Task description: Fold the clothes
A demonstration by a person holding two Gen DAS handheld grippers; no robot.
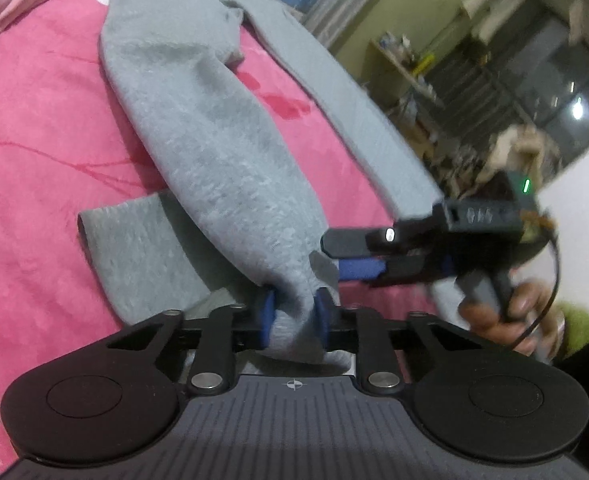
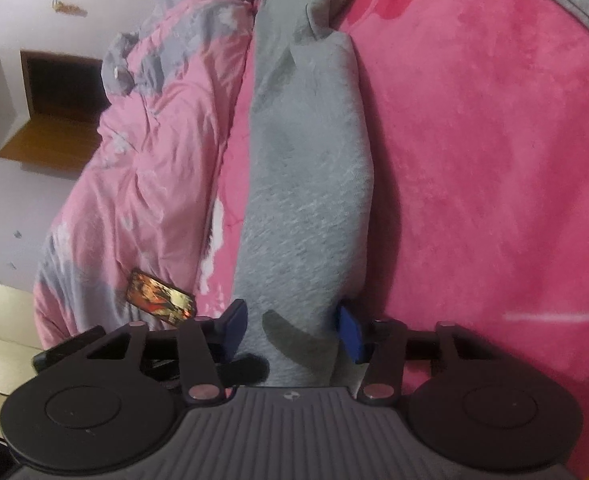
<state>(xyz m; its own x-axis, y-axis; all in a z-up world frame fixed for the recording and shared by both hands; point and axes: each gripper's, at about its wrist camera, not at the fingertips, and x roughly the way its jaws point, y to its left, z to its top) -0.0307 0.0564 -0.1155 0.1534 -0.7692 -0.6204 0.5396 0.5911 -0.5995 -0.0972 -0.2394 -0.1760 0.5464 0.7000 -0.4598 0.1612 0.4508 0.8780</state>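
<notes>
1. Setting: a bed with a bright pink blanket (image 1: pixel 34 128). A grey garment (image 1: pixel 214 152), fleecy and long, lies stretched across it.
2. Left tool (image 1: pixel 294 316): its blue pads (image 1: pixel 268 312) are clamped on a bunched end of the grey garment. The cloth narrows to a pinch between the pads and fans out beyond them.
3. From that pinch the garment runs away up the blanket as a thick rolled tube. A flat ribbed cuff (image 1: pixel 134 248) lies on the blanket just to the left of the tube, partly under it.
4. A second, thinner grey strip (image 1: pixel 350 120) runs along the right side of the tube, apart from it, with pink blanket showing between.
5. Right tool (image 1: pixel 358 256), seen from the left wrist: held sideways by a hand (image 1: pixel 510 316) at the right edge, its tip just beside the left tool's pinch, touching the cloth there. Blurred.
6. Right wrist view: the right tool (image 2: pixel 294 336) straddles the grey garment (image 2: pixel 306 184). The right blue pad (image 2: pixel 350 336) lies against the cloth's edge; the left pad (image 2: pixel 234 324) stands just off it. Whether the pads press the cloth I cannot tell.
7. To the left of the garment, a crumpled pink and grey quilt (image 2: pixel 134 168) is heaped on the bed. A small dark card with an orange picture (image 2: pixel 160 296) lies on the quilt's near edge.
</notes>
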